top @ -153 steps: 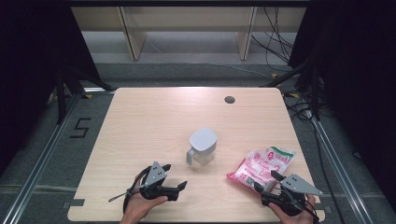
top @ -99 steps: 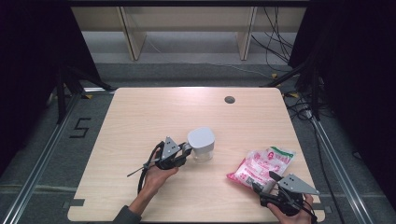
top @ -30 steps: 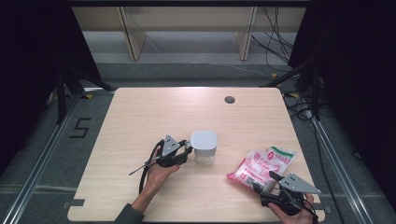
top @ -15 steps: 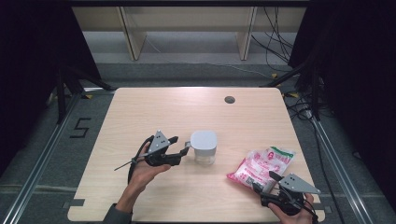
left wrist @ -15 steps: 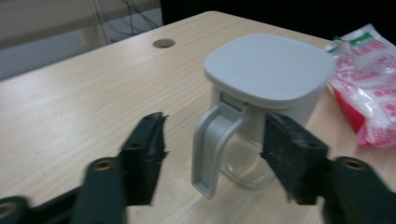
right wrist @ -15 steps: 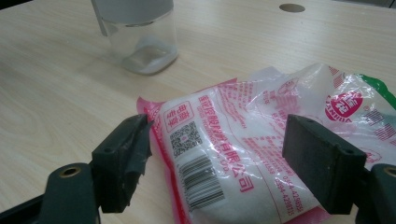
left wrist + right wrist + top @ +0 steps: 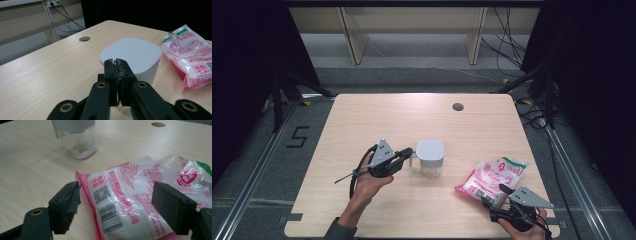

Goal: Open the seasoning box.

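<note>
**Closed jaws at the jar, open jaws over the packet**

From my seat, the clearest writing is on the packet: red characters I cannot read, a small square code, a barcode below it, and a round red emblem toward the far end. A strip of green edges the far corner. It is a crinkly clear plastic bag with pink-red borders, holding something white, and it lies flat on the surface near the right front corner. On the floor to the left of the surface I see a "5" marked.

The jar stands upright near the middle of the surface. Its body is clear, rounded-square, with a thin layer of pale matter at the bottom; its lid is smooth, matte grey-white with a raised rim line.

The left hand-held gripper has its black jaws pressed together with nothing between them, tips just at the near edge of the lid. The right hand-held gripper is spread wide, its jaws either side of the packet's near end.

The surface is pale wood grain with a round hole near its far edge.
</note>
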### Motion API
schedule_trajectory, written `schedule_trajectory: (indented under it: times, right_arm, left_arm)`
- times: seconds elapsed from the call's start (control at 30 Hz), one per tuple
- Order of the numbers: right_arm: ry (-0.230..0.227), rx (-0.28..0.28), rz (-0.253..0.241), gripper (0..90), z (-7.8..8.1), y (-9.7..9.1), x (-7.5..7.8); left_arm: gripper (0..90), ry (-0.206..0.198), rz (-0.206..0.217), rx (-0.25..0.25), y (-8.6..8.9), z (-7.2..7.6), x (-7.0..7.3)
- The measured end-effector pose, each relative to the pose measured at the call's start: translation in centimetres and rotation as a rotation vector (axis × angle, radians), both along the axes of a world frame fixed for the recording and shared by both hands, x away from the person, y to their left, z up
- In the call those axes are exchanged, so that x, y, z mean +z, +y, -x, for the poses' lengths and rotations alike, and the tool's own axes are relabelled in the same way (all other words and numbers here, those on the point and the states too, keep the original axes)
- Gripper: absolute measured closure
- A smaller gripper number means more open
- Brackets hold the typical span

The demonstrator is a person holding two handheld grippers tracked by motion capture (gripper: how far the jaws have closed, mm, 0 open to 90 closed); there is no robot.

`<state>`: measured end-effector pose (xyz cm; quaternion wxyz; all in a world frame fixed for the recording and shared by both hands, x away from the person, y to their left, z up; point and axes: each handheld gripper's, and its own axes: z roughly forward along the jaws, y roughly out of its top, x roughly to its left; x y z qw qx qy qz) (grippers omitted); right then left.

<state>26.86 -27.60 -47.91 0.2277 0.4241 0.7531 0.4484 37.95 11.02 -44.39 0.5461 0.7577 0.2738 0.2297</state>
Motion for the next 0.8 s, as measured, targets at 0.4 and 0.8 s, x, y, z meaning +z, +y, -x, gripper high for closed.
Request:
schedule_trajectory:
  times: [0.4,0.8]
  right_arm:
    - [0.009,0.015,0.003,23.8,0.1,0.8,0.2]
    - [-0.044,0.078,0.011,16.8,-1.5,3.5,0.0]
  left_arm:
    - [86.2,0.005,0.013,-0.007,-1.5,-1.8,-0.1]
    - [87.0,0.023,0.002,-0.007,-1.5,-2.6,-0.4]
